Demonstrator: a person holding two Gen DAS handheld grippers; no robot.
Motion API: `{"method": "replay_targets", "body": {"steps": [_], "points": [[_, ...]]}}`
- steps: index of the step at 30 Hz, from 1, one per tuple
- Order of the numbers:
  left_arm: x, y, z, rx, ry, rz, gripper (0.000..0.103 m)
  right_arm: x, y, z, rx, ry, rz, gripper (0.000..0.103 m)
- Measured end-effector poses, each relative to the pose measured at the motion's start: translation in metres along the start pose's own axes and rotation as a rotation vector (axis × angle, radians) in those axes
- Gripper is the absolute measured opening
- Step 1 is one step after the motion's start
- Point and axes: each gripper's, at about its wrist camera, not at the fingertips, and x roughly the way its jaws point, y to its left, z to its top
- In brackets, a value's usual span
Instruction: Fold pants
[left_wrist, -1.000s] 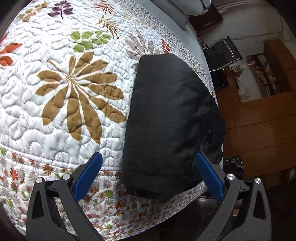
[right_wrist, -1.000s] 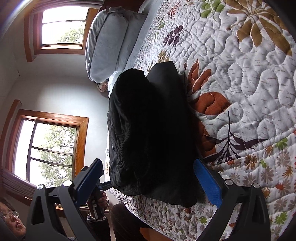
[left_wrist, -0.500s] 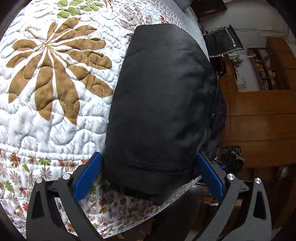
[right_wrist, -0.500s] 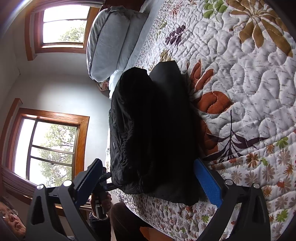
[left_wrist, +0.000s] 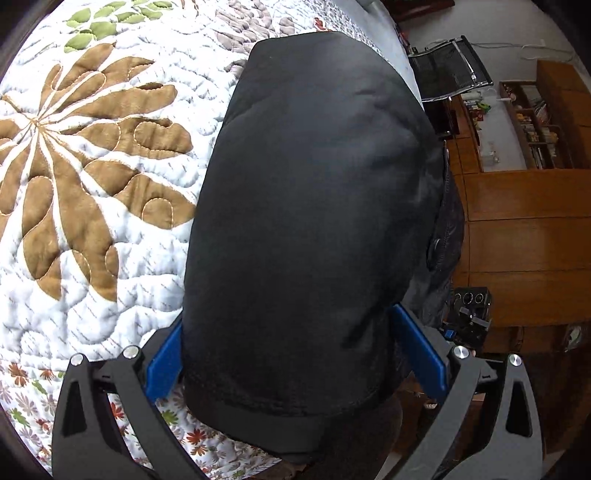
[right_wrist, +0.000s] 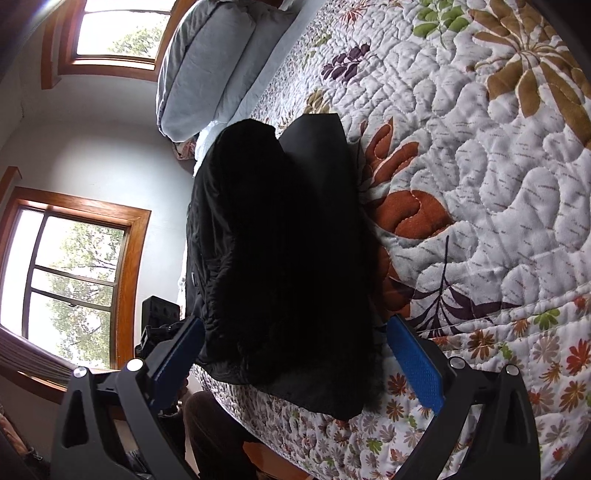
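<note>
Pants (left_wrist: 314, 229) lie as a compact black bundle on the quilted bed (left_wrist: 92, 184), near its edge. Left hand-held gripper (left_wrist: 295, 354) straddles the near hem, jaws spread wide and gripping nothing. Right hand-held gripper (right_wrist: 295, 354) also gapes, near the bundle's other end. Folding looks mostly done, though dark fabric hides layers; perhaps one fold or tidying remains.

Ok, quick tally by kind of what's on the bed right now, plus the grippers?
Black pants: 1
Grey pillows: 2, stacked at the head of the bed
Floral quilt: 1
Grippers: 2, left gripper and right gripper, both open with the pants' end between their fingers
Total: 6
</note>
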Motion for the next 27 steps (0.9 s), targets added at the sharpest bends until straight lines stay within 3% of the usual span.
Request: {"method": "replay_targets", "body": {"steps": [5, 9, 16, 18, 22, 27], "points": [[0.003, -0.004, 0.001, 0.017, 0.008, 0.016, 0.100, 0.009, 0.000, 0.005, 0.022, 0.017, -0.013, 0.100], [0.009, -0.020, -0.002, 0.050, -0.022, 0.084, 0.101, 0.013, -0.002, 0.012, 0.041, 0.026, -0.015, 0.100], [0.007, -0.042, -0.010, 0.135, -0.057, 0.143, 0.100, 0.027, 0.012, 0.010, -0.029, 0.091, 0.010, 0.100], [0.007, -0.048, -0.011, 0.160, -0.063, 0.167, 0.100, 0.032, 0.013, 0.009, -0.033, 0.090, -0.019, 0.100], [0.009, -0.056, -0.012, 0.200, -0.084, 0.220, 0.100, 0.034, 0.009, 0.016, 0.024, 0.059, 0.013, 0.100], [0.015, -0.068, -0.009, 0.230, -0.104, 0.236, 0.099, 0.031, 0.007, 0.018, 0.024, 0.048, 0.017, 0.099]]}}
